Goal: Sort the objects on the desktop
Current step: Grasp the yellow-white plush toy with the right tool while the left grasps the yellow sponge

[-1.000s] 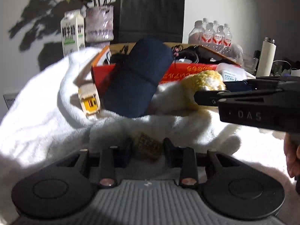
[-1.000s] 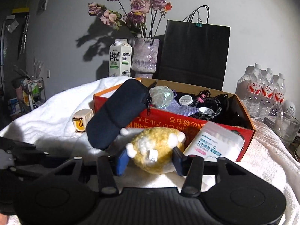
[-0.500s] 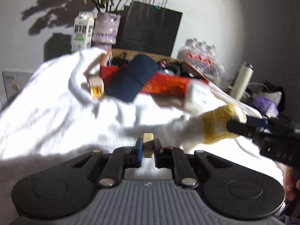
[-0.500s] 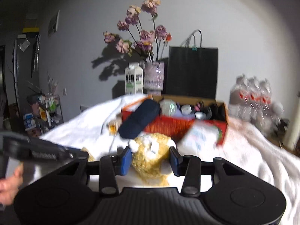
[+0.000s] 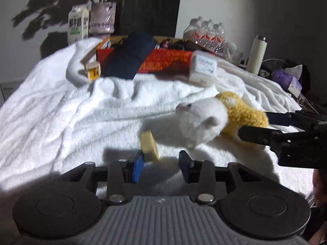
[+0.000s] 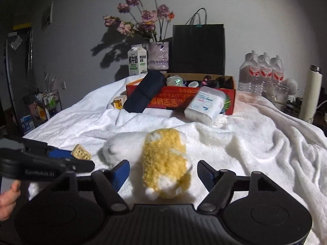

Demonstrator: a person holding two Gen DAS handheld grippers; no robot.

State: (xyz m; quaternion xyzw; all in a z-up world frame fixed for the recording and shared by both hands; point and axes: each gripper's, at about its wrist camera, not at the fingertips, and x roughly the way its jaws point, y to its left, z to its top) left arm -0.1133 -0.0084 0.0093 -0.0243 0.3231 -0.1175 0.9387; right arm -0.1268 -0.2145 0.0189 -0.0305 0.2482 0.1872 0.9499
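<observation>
Release step: both sets of jaws are opening. The right gripper point(image 6: 163, 169) straddles the plush toy point(image 6: 163, 161) at lower centre on the white blanket point(image 6: 255, 143); the left gripper point(image 5: 160, 159) frees a tan block point(image 5: 150, 147). Next calls for backing off clear.

Yellow-and-white plush toy point(image 6: 163, 159) on white fleece blanket point(image 6: 255, 143), small tan block point(image 6: 81, 154) left; red cardboard box point(image 6: 179, 100) behind, dark blue pouch point(image 6: 145, 91) leaning against it.
</observation>
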